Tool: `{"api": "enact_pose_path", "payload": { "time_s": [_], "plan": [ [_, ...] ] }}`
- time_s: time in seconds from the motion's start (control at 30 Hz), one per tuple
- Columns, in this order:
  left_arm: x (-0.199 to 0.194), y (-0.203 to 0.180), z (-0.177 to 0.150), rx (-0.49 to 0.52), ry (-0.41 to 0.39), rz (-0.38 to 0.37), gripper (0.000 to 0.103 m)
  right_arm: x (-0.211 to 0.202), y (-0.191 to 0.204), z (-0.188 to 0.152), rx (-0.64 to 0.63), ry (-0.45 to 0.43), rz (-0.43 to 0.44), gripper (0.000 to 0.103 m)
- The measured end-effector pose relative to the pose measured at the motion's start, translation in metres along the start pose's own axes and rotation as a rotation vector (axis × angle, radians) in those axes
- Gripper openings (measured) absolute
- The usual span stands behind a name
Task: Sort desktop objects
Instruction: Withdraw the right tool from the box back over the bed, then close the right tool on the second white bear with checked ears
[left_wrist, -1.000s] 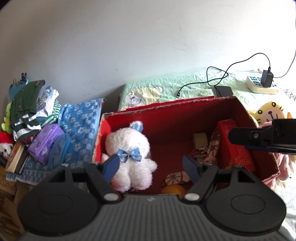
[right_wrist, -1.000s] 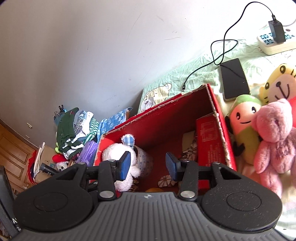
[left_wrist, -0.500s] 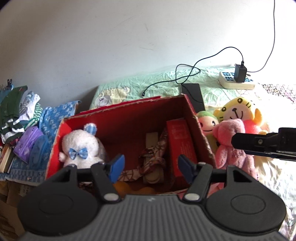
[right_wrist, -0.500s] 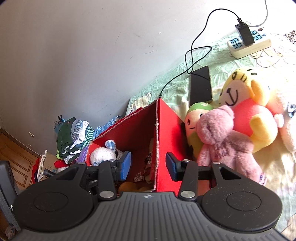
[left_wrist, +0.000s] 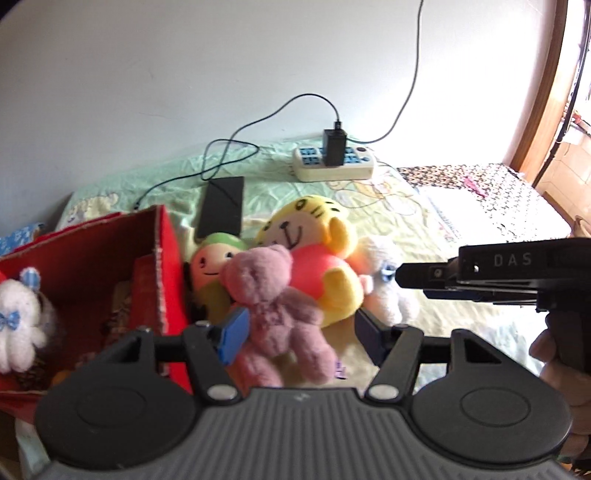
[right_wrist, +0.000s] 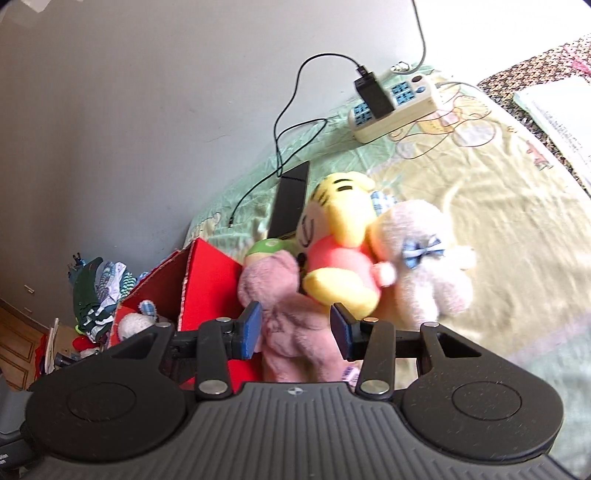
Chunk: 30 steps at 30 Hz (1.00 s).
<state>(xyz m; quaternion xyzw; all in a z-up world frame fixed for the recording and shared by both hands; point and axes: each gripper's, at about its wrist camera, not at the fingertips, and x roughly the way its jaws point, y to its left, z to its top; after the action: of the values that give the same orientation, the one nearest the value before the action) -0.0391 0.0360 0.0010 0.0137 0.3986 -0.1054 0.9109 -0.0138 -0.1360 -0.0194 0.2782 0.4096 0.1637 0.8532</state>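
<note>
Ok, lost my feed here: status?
Left gripper open, jaws just been closing, nothing pinched between them. Right gripper open, empty. Fluffy pink teddy bear ahead beside red cardboard box, yellow plush tiger crowding behind.

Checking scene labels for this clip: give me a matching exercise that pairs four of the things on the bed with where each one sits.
Things:
1. white bear with blue bow
2. pink teddy
3. black charger
4. black flat device

Places:
A. plugged into the white power strip
B. flat on the green sheet, behind the green-capped doll
C. inside the red box
D. outside the box, in front of the yellow tiger plush

Pairs: 1-C, 2-D, 3-A, 4-B
</note>
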Motion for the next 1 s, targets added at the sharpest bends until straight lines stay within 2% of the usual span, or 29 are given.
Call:
{"api": "enact_pose_path", "payload": {
  "time_s": [0.07,0.23,0.33,0.53,0.7,0.83,1.0],
  "plan": [
    [0.009,-0.015,-0.002,-0.004,0.001,-0.048,0.066,-0.007,-0.015,0.005,0.01,-0.011,-0.027,0.045],
    [0.036,-0.048,-0.007,0.003,0.007,-0.106,0.065,-0.015,-0.061,0.014,0.089,-0.003,-0.036,0.045],
    [0.059,-0.063,-0.007,-0.01,0.042,-0.159,0.063,-0.017,-0.078,0.017,0.093,0.005,-0.05,0.045],
    [0.1,-0.077,-0.012,-0.019,0.126,-0.154,0.06,-0.014,-0.107,0.028,0.098,0.025,-0.06,0.045],
    [0.123,-0.085,-0.01,0.024,0.141,-0.083,0.06,0.002,-0.125,0.038,0.12,0.059,-0.016,0.046],
    [0.137,-0.088,-0.008,0.051,0.152,-0.079,0.06,0.02,-0.131,0.046,0.125,0.08,0.018,0.049],
    [0.154,-0.083,-0.006,0.031,0.179,-0.109,0.06,0.042,-0.132,0.054,0.107,0.08,0.041,0.057]
  ]
}}
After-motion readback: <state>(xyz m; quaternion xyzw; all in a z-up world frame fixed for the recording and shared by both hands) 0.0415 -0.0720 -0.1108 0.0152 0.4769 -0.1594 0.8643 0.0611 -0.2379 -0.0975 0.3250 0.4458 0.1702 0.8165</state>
